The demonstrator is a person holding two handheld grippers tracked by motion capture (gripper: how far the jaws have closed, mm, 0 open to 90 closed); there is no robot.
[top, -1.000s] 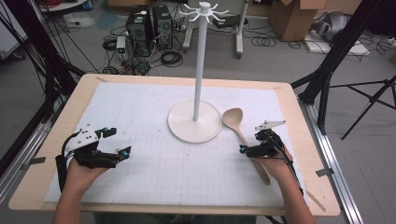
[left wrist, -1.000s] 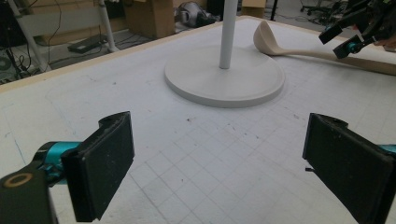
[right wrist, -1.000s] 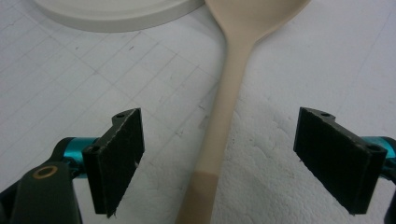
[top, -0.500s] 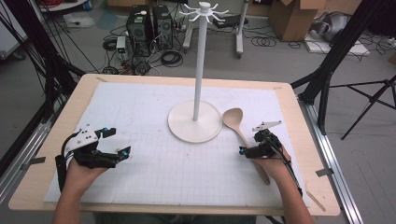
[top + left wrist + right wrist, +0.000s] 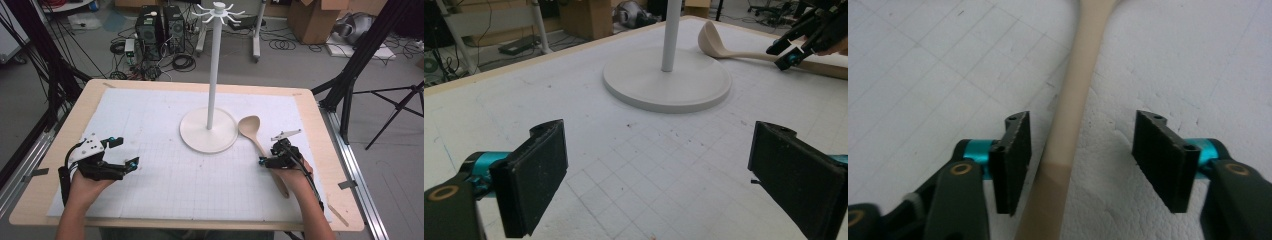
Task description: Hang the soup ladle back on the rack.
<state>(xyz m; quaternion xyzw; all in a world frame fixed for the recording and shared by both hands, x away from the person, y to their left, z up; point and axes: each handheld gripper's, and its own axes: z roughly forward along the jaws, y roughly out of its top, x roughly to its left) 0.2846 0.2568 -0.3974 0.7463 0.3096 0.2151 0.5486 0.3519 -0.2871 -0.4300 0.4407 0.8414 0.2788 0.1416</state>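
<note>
Now your right tongs [image 5: 1079,160] had edged down astride the wooden spoon [image 5: 260,147] at the frame's right, jaws apart and gripping nothing, so a pickup looked near. Your left tongs [image 5: 664,180], wide open and empty, barely moved at lower left.

Matt wooden spoon [image 5: 256,137], smooth white stand [image 5: 209,131]

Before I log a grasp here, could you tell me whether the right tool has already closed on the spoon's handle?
No: in the right gripper view the right tool stands open, with the wooden spoon handle lying between its jaws and a clear gap on each side.
</note>
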